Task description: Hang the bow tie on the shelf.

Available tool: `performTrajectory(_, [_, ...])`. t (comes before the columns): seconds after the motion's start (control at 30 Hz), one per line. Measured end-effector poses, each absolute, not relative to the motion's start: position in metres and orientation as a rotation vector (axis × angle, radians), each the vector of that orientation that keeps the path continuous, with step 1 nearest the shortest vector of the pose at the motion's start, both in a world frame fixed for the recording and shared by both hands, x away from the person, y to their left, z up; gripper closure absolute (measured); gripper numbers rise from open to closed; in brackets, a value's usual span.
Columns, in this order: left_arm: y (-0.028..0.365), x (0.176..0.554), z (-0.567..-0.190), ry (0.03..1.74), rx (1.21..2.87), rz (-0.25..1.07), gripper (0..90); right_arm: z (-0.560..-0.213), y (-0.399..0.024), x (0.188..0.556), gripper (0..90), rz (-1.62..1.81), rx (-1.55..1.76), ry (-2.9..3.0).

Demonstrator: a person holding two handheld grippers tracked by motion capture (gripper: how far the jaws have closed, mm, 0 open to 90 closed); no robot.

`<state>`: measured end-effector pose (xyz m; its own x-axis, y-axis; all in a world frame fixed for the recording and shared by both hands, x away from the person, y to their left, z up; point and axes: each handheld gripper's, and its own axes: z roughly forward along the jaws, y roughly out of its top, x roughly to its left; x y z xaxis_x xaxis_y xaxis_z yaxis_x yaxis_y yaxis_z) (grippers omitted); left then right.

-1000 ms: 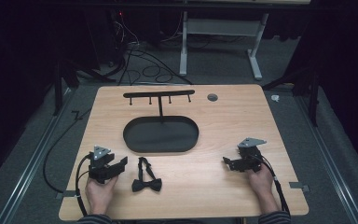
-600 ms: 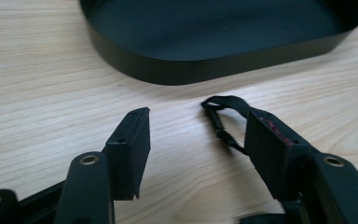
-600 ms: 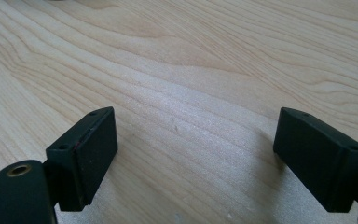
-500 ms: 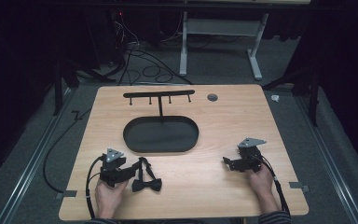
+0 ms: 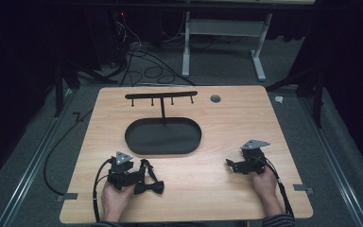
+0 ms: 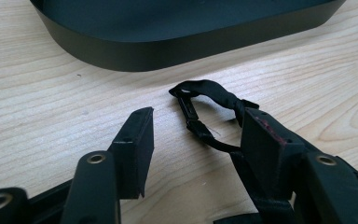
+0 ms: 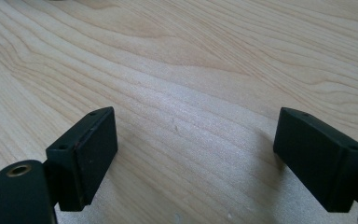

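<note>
The left gripper has its jaws apart, gripping nothing; the strap of a black bow tie loops between and just past them, its lower run hidden behind the right-hand jaw. The bow lies near the tabletop's near edge, left of centre, before the black oval tray. The right gripper gapes wide over bare wood near the right edge.

My wooden table carries a black oval tray ahead of my left jaws, a bow tie beside them.
</note>
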<state>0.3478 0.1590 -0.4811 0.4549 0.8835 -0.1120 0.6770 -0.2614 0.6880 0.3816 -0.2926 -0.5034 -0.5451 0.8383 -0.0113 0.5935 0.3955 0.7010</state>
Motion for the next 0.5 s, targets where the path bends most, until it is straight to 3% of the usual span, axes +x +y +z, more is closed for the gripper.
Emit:
performTrajectory(0.3, [0.1525,0.3484,-0.4875,1.295,2.106,0.446,49.4,-0.5034,-0.2926,0.3816,14.3,0.931,1.238,2.295])
performTrajectory(0.5, [0.1500,0.3484,-0.4902,1.271,2.153,0.442,62.4,-0.5034,-0.2927,0.3817,14.4,0.932,1.239,2.295])
